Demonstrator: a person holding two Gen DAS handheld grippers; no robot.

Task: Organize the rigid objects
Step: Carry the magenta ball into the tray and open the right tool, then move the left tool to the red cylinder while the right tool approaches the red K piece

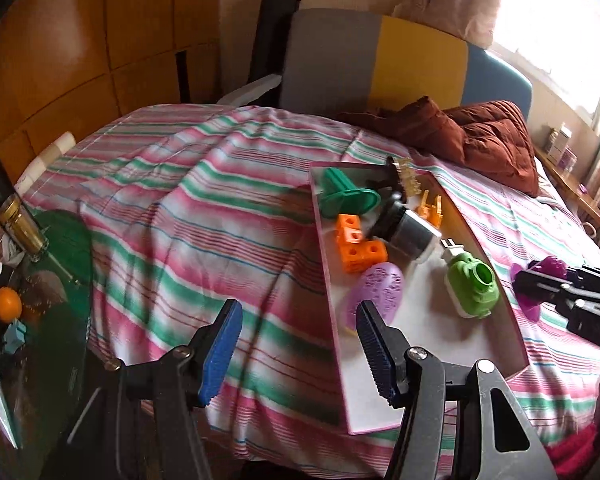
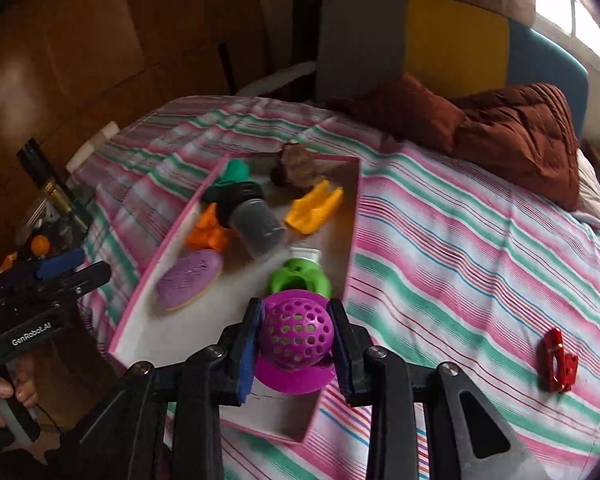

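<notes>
The right gripper (image 2: 296,344) has its fingers (image 2: 249,346) pinching a purple perforated ball (image 2: 296,334) on a flat purple base, held over the near end of the pink-edged tray (image 2: 140,308); the left gripper (image 1: 298,354) hangs with its blue-padded fingers (image 1: 220,354) spread and nothing between them, over the bedspread (image 1: 204,208) at the tray's near left corner; a hand (image 2: 0,396) grips its handle at the left edge of the right wrist view.

Just beyond the ball, inside the tray, lies a green camera-shaped toy (image 2: 300,278); to its left a purple oval disc (image 2: 190,278); further in, an orange block piece (image 2: 208,234), a grey cylinder with a black cap (image 2: 256,226) lying on its side across the middle, a yellow-orange clip piece (image 2: 314,210), a teal green piece (image 2: 234,174) and a brown, gold-topped thing (image 2: 296,166) at the far end, too blurred to name; these crowd the far half, while the near floor is mostly bare.

Outside the tray, a red clip (image 2: 560,362) lies alone on the striped bedspread, well apart to the right; a rust-brown quilt (image 2: 520,132) is bunched at the head of the bed; a glass-topped side table (image 1: 60,264) with an orange ball (image 1: 7,304) stands at the left.
</notes>
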